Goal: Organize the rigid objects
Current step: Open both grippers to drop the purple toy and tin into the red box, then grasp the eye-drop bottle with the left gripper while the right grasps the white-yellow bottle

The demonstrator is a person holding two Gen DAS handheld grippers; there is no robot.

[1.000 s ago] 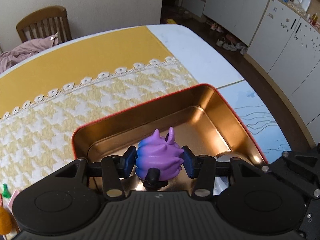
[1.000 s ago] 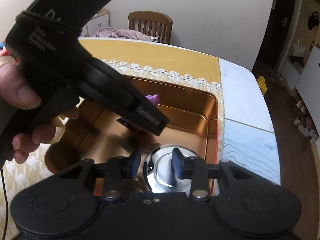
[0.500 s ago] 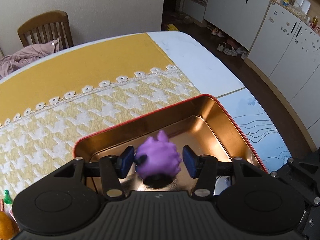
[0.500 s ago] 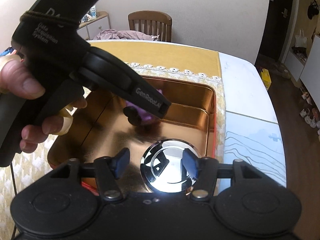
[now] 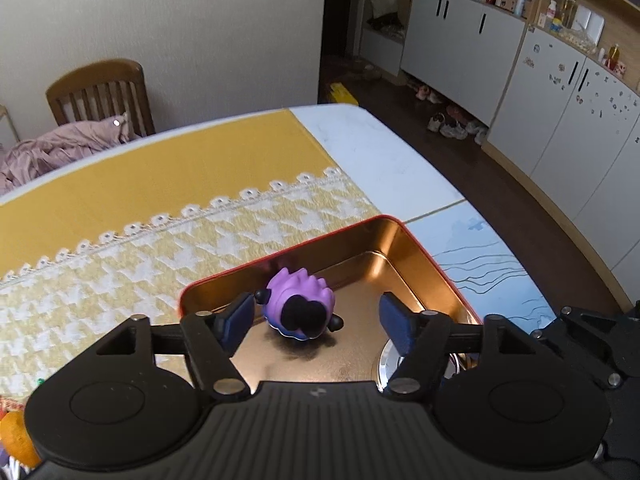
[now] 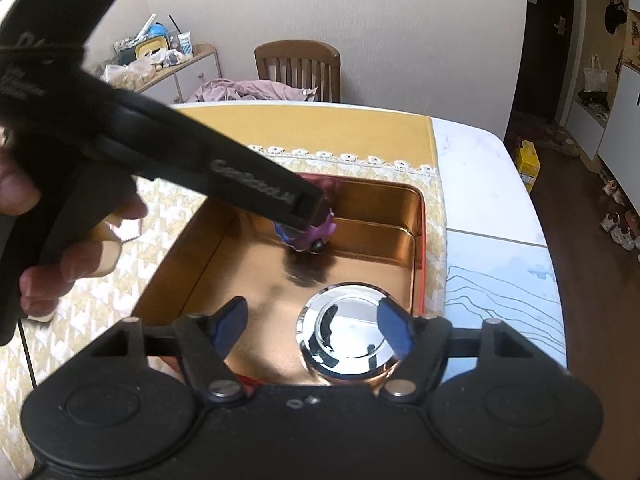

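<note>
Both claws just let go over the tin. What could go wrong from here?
1. The purple toy lies tipped on its side in the tin, close to the left claw, whose jaws have just been opening; a careless pull-back may knock it.
2. The chrome disc sits between the right claw's opening jaws, by its right pad; retreating sideways may drag it.

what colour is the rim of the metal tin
Red on the tin's rim, with a coppery gold inside; the left wrist view shows it best.
</note>
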